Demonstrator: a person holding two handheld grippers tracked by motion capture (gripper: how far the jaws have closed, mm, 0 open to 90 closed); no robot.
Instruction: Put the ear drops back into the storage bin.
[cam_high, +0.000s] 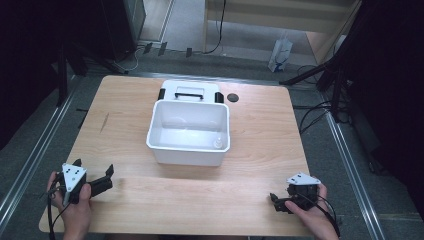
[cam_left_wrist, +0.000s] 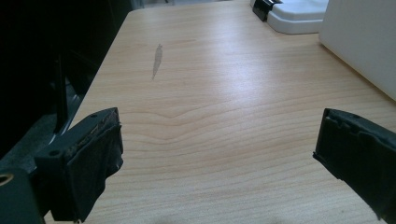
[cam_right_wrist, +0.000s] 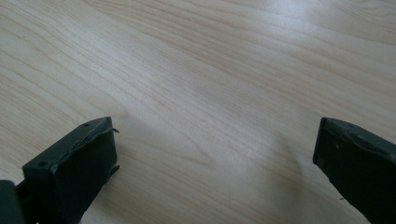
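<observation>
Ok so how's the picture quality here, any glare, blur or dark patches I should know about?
High view: the white bin and table are well lit, the room's sides fall to near black. Left gripper view: soft glare across the wood, the lid at the top edge blown out white, left gripper jaw pads slightly soft. Right gripper view: a pale sheen on the grain, right gripper casting faint shadows.

The bin (cam_high: 189, 131) sits mid-table (cam_high: 250, 200), its lid (cam_high: 190, 91) just behind it.
</observation>
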